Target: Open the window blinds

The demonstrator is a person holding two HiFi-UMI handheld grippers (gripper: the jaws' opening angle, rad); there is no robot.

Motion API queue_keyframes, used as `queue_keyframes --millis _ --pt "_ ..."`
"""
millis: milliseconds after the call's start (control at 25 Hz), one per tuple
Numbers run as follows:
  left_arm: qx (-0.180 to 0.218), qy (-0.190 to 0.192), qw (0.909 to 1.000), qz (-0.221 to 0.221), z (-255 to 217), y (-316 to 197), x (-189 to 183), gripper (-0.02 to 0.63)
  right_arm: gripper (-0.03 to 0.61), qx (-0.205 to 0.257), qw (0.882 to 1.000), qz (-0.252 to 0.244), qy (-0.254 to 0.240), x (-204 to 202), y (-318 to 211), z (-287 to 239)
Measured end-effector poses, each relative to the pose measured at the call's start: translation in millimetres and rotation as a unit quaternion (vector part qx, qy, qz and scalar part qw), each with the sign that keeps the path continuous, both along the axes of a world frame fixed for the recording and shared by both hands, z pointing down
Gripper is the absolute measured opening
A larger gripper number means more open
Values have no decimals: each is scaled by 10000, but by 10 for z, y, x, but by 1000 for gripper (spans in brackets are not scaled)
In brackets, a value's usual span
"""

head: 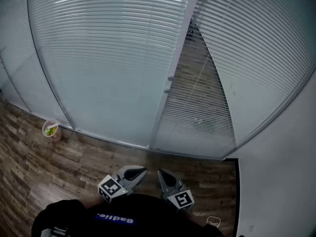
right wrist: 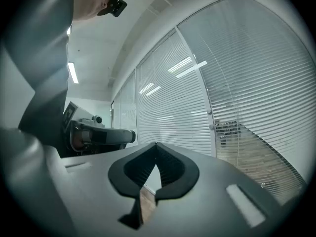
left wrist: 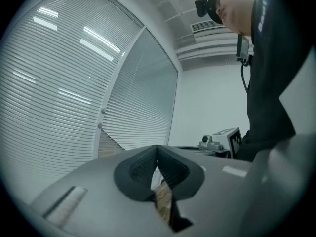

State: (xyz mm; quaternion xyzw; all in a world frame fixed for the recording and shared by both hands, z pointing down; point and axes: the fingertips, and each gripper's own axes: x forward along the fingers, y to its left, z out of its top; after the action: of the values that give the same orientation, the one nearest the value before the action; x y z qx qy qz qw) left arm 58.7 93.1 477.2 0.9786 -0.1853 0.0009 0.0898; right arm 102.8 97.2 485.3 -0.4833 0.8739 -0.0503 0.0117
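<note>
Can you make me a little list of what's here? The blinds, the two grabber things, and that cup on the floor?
Place: wooden floor in front of a glass wall with blinds
Left blind: all the way down, slats shut
Right blind: hangs crooked, lower edge slanted; floor beyond shows under it
Left gripper: jaws together, holding nothing
Right gripper: jaws together, holding nothing
Touching the blinds: neither gripper
Cup: stands on the floor at the left, near the glass
</note>
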Motion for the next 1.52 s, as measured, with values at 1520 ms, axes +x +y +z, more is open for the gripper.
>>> queue_keyframes --millis 1520 --pt "-15 -19 9999 -146 80 104 -105 0 21 78 9997 224 29 6 70 27"
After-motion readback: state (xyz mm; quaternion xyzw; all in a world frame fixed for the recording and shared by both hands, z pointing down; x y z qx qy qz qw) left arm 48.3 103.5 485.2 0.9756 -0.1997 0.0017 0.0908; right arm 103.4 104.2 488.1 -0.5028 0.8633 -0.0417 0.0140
